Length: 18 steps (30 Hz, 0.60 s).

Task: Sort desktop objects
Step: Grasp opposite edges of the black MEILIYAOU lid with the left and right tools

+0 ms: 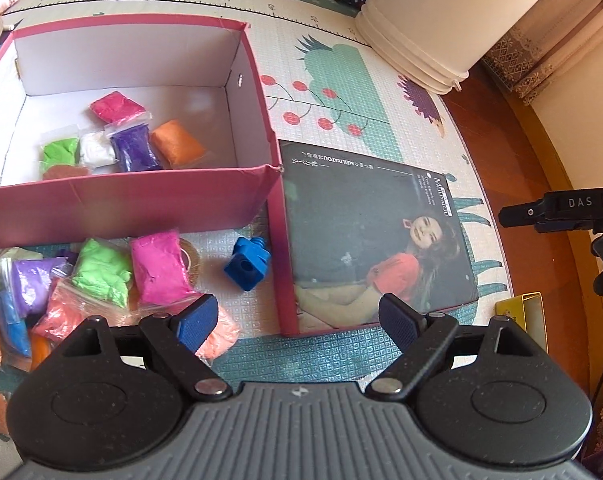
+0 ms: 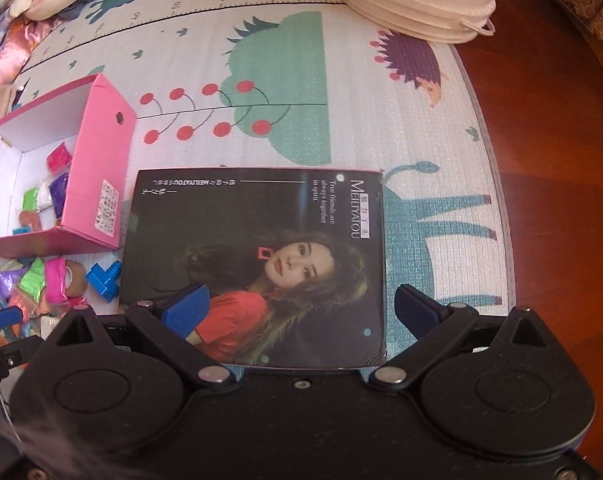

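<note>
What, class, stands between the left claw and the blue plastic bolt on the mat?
Nothing visible. The open left claw hangs above bare mat, and the blue plastic bolt lies just ahead, with the bagged clay pile off to its left.

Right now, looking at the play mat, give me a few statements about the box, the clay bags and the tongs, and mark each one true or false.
1. The pink cardboard box holds an orange clay bag. True.
2. The blue plastic bolt toy lies inside the box. False: it lies on the mat outside it.
3. The left tongs are open and hold nothing. True.
4. The dark printed box lid covers the box. False: it lies flat beside it.
5. The right tongs grip a clay bag. False: they are open and empty.
</note>
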Each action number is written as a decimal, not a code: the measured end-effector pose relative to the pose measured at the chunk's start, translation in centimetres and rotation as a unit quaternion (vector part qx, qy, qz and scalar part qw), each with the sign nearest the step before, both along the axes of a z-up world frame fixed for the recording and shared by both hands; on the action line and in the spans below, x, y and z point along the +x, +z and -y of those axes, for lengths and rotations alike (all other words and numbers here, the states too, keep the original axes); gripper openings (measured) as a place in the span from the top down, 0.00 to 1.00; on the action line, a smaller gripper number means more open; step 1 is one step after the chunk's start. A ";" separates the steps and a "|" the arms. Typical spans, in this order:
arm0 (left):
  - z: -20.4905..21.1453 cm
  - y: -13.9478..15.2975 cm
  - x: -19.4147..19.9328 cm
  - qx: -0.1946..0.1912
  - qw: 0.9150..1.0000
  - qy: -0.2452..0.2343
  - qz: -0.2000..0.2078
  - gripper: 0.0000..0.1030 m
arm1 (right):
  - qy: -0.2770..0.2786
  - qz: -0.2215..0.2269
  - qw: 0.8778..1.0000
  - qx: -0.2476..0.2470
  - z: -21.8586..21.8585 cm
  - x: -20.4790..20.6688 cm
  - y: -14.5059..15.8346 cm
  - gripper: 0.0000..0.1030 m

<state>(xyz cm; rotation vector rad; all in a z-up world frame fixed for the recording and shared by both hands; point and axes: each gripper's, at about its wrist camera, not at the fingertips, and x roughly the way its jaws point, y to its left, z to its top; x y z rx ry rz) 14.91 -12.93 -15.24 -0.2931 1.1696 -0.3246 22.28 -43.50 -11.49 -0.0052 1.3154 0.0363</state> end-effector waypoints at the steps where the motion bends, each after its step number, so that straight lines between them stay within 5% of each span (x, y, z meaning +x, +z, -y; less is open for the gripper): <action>1: 0.6 -0.2 -0.1 0.003 1.000 -0.007 0.001 0.15 | -0.010 -0.005 1.000 0.001 0.6 -0.1 -0.7 0.04; 18: 4.8 -6.7 0.8 0.017 0.999 -0.020 -0.030 0.15 | -0.112 -0.021 0.993 0.045 6.9 0.4 -9.8 0.04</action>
